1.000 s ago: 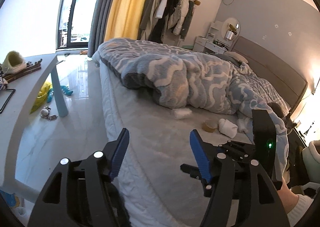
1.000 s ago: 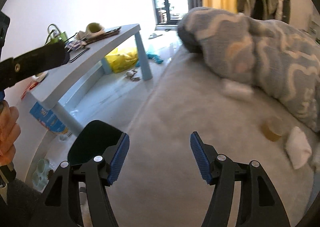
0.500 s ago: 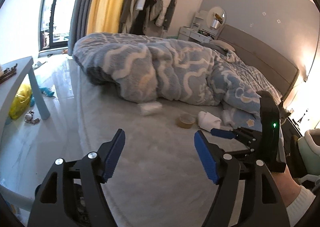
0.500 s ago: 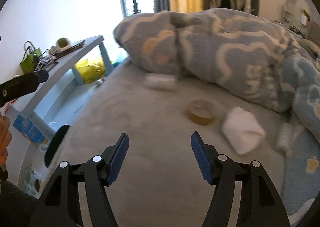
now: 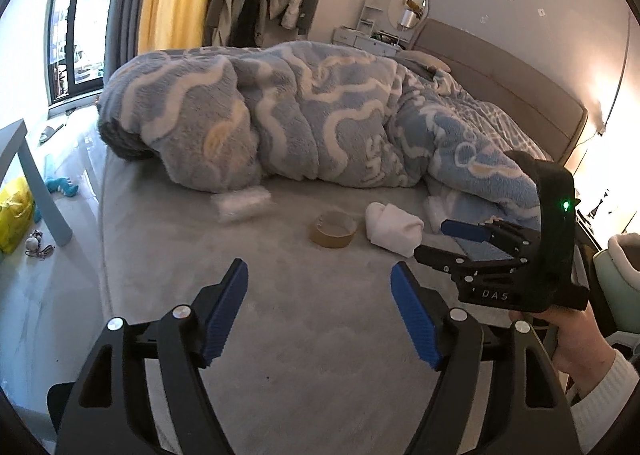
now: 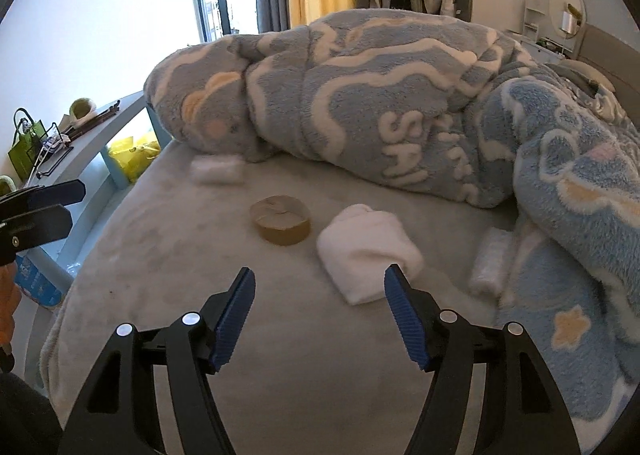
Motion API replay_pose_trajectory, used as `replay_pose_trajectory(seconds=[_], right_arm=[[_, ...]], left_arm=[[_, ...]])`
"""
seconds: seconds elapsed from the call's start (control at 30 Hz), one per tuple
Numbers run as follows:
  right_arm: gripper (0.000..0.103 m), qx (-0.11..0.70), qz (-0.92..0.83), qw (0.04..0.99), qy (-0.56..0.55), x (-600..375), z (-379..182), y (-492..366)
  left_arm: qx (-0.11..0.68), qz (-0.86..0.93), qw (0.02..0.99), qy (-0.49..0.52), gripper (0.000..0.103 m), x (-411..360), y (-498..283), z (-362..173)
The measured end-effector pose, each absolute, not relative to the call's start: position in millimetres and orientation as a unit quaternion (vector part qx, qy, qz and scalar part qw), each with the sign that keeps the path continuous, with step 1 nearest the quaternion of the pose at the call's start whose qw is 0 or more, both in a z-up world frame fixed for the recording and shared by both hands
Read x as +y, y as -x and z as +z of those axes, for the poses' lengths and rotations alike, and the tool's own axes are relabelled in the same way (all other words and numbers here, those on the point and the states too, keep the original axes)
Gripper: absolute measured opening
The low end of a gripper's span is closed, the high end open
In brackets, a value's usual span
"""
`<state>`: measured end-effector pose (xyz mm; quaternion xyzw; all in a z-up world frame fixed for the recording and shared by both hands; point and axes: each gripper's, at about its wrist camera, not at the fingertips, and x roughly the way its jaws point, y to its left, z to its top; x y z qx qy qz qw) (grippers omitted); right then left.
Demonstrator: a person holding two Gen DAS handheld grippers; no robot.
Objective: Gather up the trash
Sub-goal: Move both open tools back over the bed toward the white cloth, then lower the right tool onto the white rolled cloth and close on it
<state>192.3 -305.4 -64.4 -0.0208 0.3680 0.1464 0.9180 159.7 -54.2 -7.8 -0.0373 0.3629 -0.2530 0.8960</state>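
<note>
On the grey bed sheet lie a brown tape roll [image 5: 334, 229] [image 6: 282, 225], a white rolled cloth [image 5: 394, 227] [image 6: 368, 251], a crumpled clear wrapper [image 5: 242, 205] [image 6: 216, 171] at the blanket's edge, and another clear wrapper [image 5: 438, 207] [image 6: 490, 261] further right. My left gripper [image 5: 318, 283] hovers short of the tape roll, its jaws opening with nothing between them. My right gripper [image 6: 320, 291] [image 5: 460, 239] is open and opening too, empty, just in front of the white cloth. The left gripper [image 6: 44, 207] shows at the right wrist view's left edge.
A bunched blue-and-white fleece blanket [image 5: 320, 115] fills the bed behind the items. A pale blue desk [image 6: 120, 115] with a green bag [image 6: 22, 151] stands left of the bed, a yellow bag [image 5: 14, 211] on the floor beneath it. A hand [image 5: 580, 343] holds the right gripper.
Both views have swung from the desk and floor toward the items on the bed, which now sit closer and more central. The left jaws have spread wider.
</note>
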Motion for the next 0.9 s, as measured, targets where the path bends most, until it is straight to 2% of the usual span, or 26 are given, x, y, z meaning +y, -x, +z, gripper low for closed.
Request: replay_pose_trajectory(seconds=[0.2,0.7,0.9], right_arm=[[0.077,0.372,0.142,0.917,0.017,-312,-70,-202],[0.087,0.390,0.144,0.909,0.027,-313,-83,-244],[0.087,0.403,0.148,0.902,0.036,-314,-91,-259]], left_arm=[[0.373,-0.250,0.893,0.031,0.079,-60,-172,-17],[0.388,-0.274,0.880,0.017,0.081,-78,-203,-33],[0.397,-0.280,0.874,0.016,0.081,-83,-214,-42]])
